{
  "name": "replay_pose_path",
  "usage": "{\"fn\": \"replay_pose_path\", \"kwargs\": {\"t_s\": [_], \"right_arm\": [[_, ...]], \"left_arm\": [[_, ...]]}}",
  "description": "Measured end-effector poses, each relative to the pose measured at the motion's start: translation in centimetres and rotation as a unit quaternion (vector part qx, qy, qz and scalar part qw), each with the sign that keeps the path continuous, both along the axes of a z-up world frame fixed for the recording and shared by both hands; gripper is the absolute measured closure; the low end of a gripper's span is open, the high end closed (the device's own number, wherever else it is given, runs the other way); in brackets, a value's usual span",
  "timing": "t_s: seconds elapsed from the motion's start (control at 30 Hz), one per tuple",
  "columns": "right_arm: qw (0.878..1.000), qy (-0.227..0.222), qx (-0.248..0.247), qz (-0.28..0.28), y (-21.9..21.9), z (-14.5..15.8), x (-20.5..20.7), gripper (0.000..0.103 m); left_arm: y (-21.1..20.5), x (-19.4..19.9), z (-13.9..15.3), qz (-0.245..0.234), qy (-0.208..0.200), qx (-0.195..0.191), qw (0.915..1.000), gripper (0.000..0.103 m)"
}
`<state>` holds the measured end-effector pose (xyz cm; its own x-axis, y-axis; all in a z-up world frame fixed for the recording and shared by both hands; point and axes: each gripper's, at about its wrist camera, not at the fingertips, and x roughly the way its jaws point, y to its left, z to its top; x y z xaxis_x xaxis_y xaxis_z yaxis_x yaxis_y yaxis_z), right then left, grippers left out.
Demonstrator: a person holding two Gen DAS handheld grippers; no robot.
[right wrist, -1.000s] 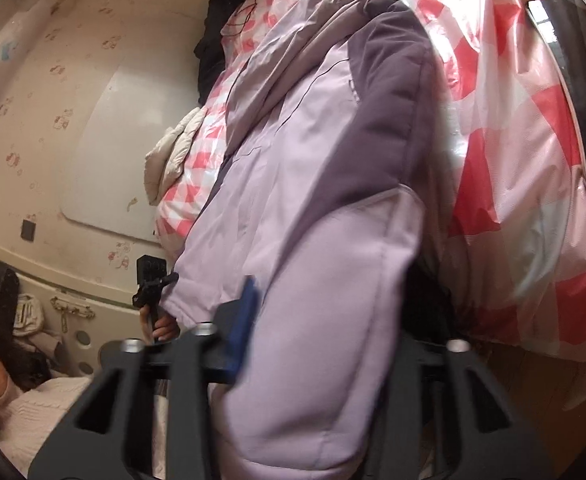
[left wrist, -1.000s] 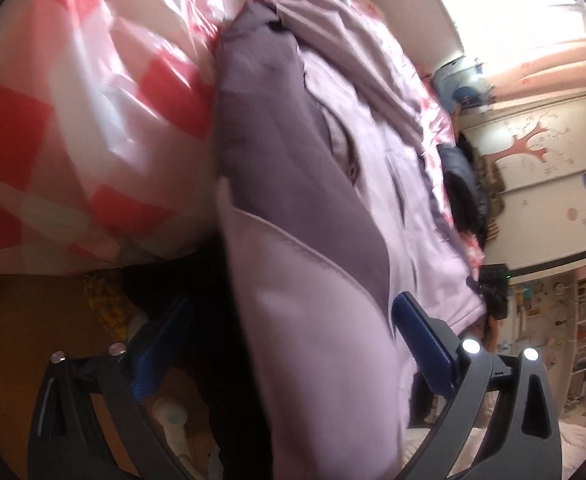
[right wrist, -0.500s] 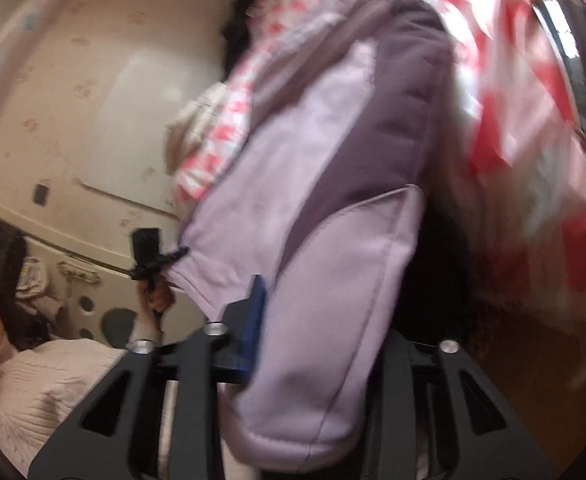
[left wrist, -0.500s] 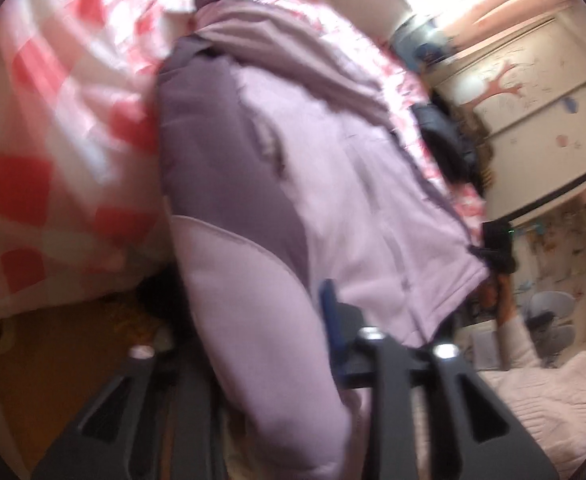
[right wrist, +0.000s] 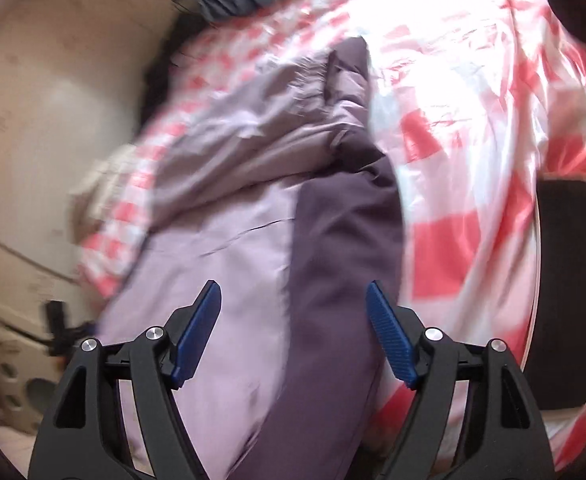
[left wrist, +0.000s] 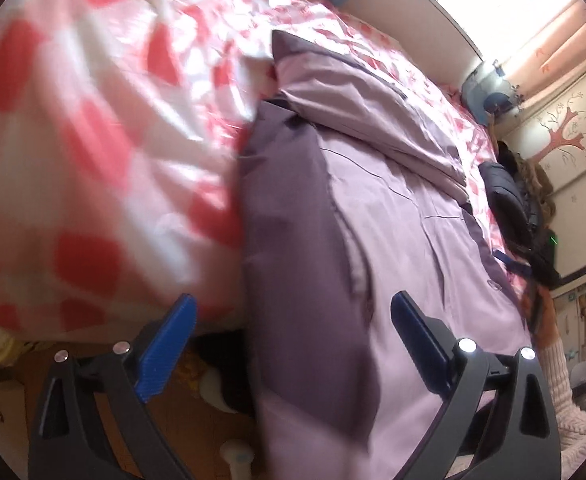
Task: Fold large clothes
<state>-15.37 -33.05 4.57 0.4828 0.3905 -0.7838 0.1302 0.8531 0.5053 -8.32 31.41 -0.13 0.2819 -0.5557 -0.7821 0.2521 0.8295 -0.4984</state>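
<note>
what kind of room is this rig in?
Most likely a bedroom, perhaps a child's. A lilac jacket lies on a bed with a red-and-white checked cover, a tree decal decorates the wall behind it, and pale curtains hang at a bright window.

the jacket (left wrist: 393,240) hem runs off the bottom edge; the checked cover (right wrist: 473,140) smears with blur; wall (right wrist: 53,120) details unreadable
</note>
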Motion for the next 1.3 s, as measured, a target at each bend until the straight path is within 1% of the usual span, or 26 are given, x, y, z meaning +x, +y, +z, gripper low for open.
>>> {"fn": "replay_pose_path", "kwargs": {"t_s": [0.03,0.07,0.1,0.13,0.23,0.27,0.33,0.4,0.43,0.47,0.5,0.57,0.63,0.67,0.7,0.77,0.8,0.83,0.9,0.97,1.03,1.1,1.13,1.23,1.27,1.3], "right_arm": [[0.999,0.018,-0.05,0.003,1.1,-0.6,1.1,0.031],[0.993,0.047,-0.106,0.005,1.8,-1.7,2.3,0.031],[0.99,0.075,-0.121,0.006,2.0,-3.2,3.0,0.031],[0.991,0.086,-0.107,0.001,2.0,-4.2,3.1,0.031],[0.995,0.064,-0.072,-0.023,1.2,-3.6,0.8,0.031],[0.997,0.055,-0.047,-0.022,0.9,-3.2,-0.6,0.031],[0.998,0.057,0.016,-0.019,0.3,-3.2,-3.2,0.03],[0.994,0.063,0.084,-0.007,0.1,-3.2,-6.0,0.026],[0.991,0.06,0.116,0.003,0.2,-3.1,-7.2,0.025],[0.988,0.054,0.147,0.012,0.3,-2.9,-8.3,0.024],[0.985,0.049,0.164,0.02,0.5,-2.6,-9.2,0.023],[0.986,0.037,0.16,0.025,0.9,-1.6,-10.7,0.021],[0.982,0.029,0.186,0.029,1.0,-1.1,-10.8,0.021],[0.98,0.025,0.195,0.032,1.2,-1.1,-10.9,0.02],[0.98,0.031,0.194,0.039,1.5,-1.2,-10.8,0.02],[0.982,0.056,0.175,0.05,2.2,-1.8,-11.1,0.02],[0.982,0.065,0.17,0.053,2.7,-2.1,-11.1,0.02],[0.98,0.06,0.179,0.055,3.1,-2.1,-11.1,0.02],[0.977,0.031,0.202,0.052,3.1,-1.8,-11.8,0.02],[0.973,0.008,0.226,0.044,2.6,-1.7,-12.4,0.02],[0.975,0.015,0.219,0.042,2.7,-2.0,-12.6,0.02],[0.974,0.019,0.222,0.046,2.7,-2.3,-12.6,0.021],[0.972,0.016,0.228,0.05,2.8,-2.4,-12.6,0.021],[0.971,0.009,0.234,0.052,3.1,-2.7,-12.4,0.021],[0.971,0.008,0.235,0.052,3.2,-2.8,-12.3,0.021],[0.97,0.004,0.236,0.051,3.2,-2.8,-12.4,0.021]], "left_arm": [[-0.6,0.5,-0.7,-0.01,0.008,0.001,0.9999,0.01],[-2.7,0.2,-1.3,-0.016,0.016,0.009,0.9997,0.01],[-3.2,0.2,-1.8,-0.023,0.023,0.012,0.9994,0.01],[-3.9,0.0,-1.9,-0.028,0.023,0.01,0.9993,0.01],[-1.7,-1.5,-1.7,-0.026,0.015,0.009,0.9995,0.01],[-1.1,-1.9,-2.0,-0.021,0.02,0.007,0.9995,0.01],[0.6,-2.3,-2.7,-0.012,0.04,-0.008,0.9991,0.01],[1.7,-2.6,-3.7,0.001,0.062,-0.037,0.9974,0.007],[2.0,-2.6,-4.2,0.001,0.073,-0.061,0.9955,0.007],[1.7,-2.6,-4.5,-0.004,0.079,-0.075,0.994,0.007],[1.1,-2.6,-4.8,-0.014,0.086,-0.086,0.9925,0.007],[-0.8,-2.8,-5.1,-0.042,0.09,-0.1,0.9901,0.007],[-3.0,-3.3,-4.6,-0.069,0.071,-0.088,0.9912,0.008],[-3.9,-3.6,-4.3,-0.08,0.059,-0.083,0.9916,0.011],[-4.4,-3.8,-4.0,-0.089,0.056,-0.083,0.9911,0.022],[-4.9,-4.1,-3.6,-0.094,0.044,-0.056,0.993,0.031],[-4.7,-4.3,-3.4,-0.097,0.038,-0.057,0.9929,0.042],[-4.4,-4.5,-3.2,-0.097,0.035,-0.063,0.9926,0.046],[-3.6,-4.7,-3.0,-0.093,0.031,-0.073,0.9924,0.056],[-3.5,-4.7,-2.8,-0.096,0.027,-0.071,0.9925,0.057],[-3.9,-4.6,-2.9,-0.098,0.025,-0.071,0.9924,0.059],[-4.1,-4.6,-2.6,-0.102,0.015,-0.076,0.9918,0.066],[-4.4,-4.7,-2.5,-0.102,0.01,-0.077,0.9917,0.067],[-4.2,-4.8,-2.6,-0.103,0.01,-0.072,0.992,0.067],[-4.1,-4.6,-2.8,-0.103,0.018,-0.077,0.9916,0.066],[-3.9,-4.4,-3.1,-0.099,0.029,-0.082,0.9913,0.061]]}}
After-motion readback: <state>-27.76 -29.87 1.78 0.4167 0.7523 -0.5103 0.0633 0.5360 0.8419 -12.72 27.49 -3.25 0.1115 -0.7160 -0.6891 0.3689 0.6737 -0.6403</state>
